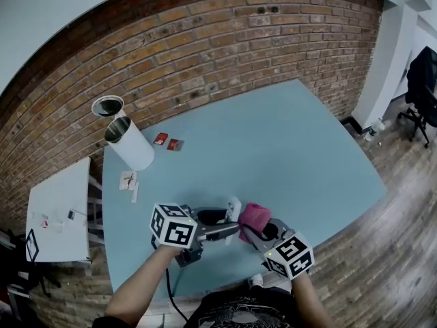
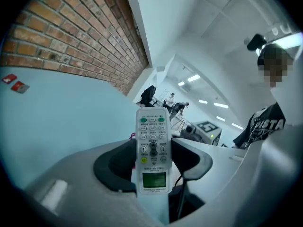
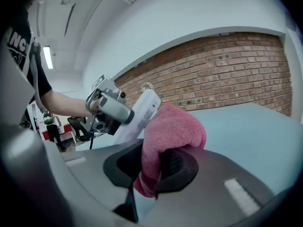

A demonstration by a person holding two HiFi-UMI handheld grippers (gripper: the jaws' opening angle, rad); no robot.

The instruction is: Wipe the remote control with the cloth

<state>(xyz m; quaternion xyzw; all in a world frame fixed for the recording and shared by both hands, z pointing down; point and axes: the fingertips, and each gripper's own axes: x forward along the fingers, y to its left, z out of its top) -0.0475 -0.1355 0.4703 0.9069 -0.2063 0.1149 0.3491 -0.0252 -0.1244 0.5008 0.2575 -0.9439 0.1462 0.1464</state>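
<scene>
The left gripper (image 2: 152, 161) clamps the white plastic remote control (image 2: 152, 141) lengthwise, while the right gripper (image 3: 152, 167) pinches the pink fleecy cloth (image 3: 173, 126) just right of it.

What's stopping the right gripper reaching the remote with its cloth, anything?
Likely nothing, so yes: the cloth in the right gripper sits close beside the remote held in the left gripper, nothing between them.

A red brick wall (image 1: 225, 39) runs behind the pale blue rectangular desk (image 1: 300, 142). A small white side table (image 1: 58, 203) stands beside it on dark wooden plank flooring (image 1: 382, 265), near a white pillar (image 1: 389, 60) and a black office chair (image 1: 423, 87).
</scene>
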